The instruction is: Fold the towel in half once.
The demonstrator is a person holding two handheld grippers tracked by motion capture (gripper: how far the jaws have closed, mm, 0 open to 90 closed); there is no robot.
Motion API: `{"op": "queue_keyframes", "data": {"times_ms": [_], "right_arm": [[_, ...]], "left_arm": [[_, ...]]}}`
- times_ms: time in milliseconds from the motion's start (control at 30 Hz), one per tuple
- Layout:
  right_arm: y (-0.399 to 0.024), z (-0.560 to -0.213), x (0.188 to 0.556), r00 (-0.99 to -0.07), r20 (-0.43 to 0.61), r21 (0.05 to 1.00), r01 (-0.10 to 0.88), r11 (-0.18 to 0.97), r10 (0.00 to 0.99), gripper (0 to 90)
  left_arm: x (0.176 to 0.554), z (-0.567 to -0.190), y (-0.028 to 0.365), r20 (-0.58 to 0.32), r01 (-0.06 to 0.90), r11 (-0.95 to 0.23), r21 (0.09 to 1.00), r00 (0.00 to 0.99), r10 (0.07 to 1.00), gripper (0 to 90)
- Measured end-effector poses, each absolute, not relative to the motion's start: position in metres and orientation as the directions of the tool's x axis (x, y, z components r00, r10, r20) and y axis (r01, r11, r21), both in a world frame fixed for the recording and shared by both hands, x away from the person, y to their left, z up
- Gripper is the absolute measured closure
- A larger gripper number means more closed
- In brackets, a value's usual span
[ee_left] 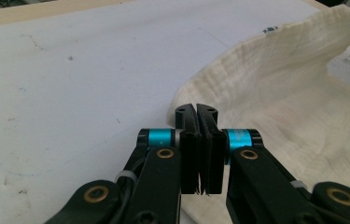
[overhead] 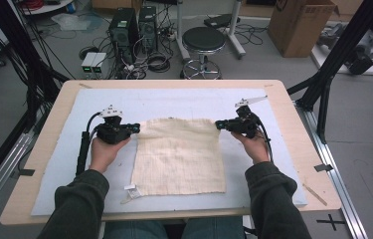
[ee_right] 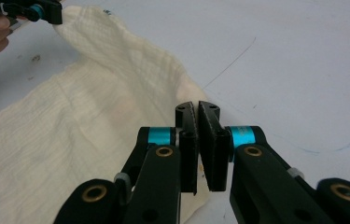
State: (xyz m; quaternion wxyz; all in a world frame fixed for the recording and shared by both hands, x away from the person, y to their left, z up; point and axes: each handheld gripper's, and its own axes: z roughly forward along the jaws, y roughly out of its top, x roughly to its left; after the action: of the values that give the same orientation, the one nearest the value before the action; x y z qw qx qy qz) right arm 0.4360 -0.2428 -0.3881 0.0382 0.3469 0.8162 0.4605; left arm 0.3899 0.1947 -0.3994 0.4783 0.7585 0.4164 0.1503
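Observation:
A cream square cloth [overhead: 179, 154] lies on a pale blue mat [overhead: 174, 99]. My left gripper [overhead: 137, 127] sits at its far left corner and my right gripper [overhead: 219, 124] at its far right corner. In the left gripper view the jaws [ee_left: 196, 109] stand together with the cloth [ee_left: 280, 93] bunched up around them; its other far corner is raised at the upper right, by the other gripper. In the right gripper view the jaws [ee_right: 197, 107] pinch the cloth [ee_right: 93, 107], and its far edge rises toward the other gripper [ee_right: 46, 11] at the upper left.
The mat covers a wooden table [overhead: 40, 149]. A small white tag [overhead: 132, 191] lies by the cloth's near left corner, and a thin wooden stick [overhead: 315, 194] lies near the table's right front. On the floor beyond the table are a stool [overhead: 203, 42], computers [overhead: 124, 30] and a cardboard box [overhead: 298, 22].

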Motion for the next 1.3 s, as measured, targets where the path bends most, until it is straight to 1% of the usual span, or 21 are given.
{"op": "queue_keyframes", "data": {"times_ms": [167,267,567,633,700,800,1300], "right_arm": [[-0.243,-0.385,0.432,-0.767,0.248,0.782,0.52,0.345,0.592,86.4],[-0.243,-0.383,0.428,-0.774,0.236,0.785,0.508,0.354,0.587,86.4],[-0.244,-0.382,0.419,-0.785,0.239,0.789,0.5,0.358,0.571,86.4],[-0.247,-0.384,0.418,-0.783,0.242,0.786,0.504,0.358,0.573,86.4],[-0.249,-0.387,0.416,-0.783,0.246,0.787,0.506,0.354,0.571,86.3],[-0.252,-0.39,0.412,-0.78,0.26,0.781,0.516,0.352,0.569,86.4],[-0.25,-0.393,0.392,-0.809,0.255,0.801,0.483,0.353,0.529,86.4]], "left_arm": [[0.384,-0.398,0.197,-0.174,0.482,-0.196,0.854,0.619,0.766,87.6],[0.381,-0.397,0.196,-0.161,0.478,-0.22,0.85,0.635,0.756,87.6],[0.373,-0.392,0.194,-0.152,0.457,-0.231,0.859,0.658,0.738,87.6],[0.371,-0.393,0.195,-0.167,0.458,-0.211,0.863,0.654,0.738,87.6],[0.368,-0.396,0.197,-0.162,0.46,-0.224,0.859,0.66,0.734,87.6],[0.365,-0.399,0.2,-0.179,0.465,-0.208,0.86,0.659,0.73,87.6],[0.349,-0.403,0.203,-0.191,0.462,-0.221,0.859,0.69,0.698,87.6]]}}
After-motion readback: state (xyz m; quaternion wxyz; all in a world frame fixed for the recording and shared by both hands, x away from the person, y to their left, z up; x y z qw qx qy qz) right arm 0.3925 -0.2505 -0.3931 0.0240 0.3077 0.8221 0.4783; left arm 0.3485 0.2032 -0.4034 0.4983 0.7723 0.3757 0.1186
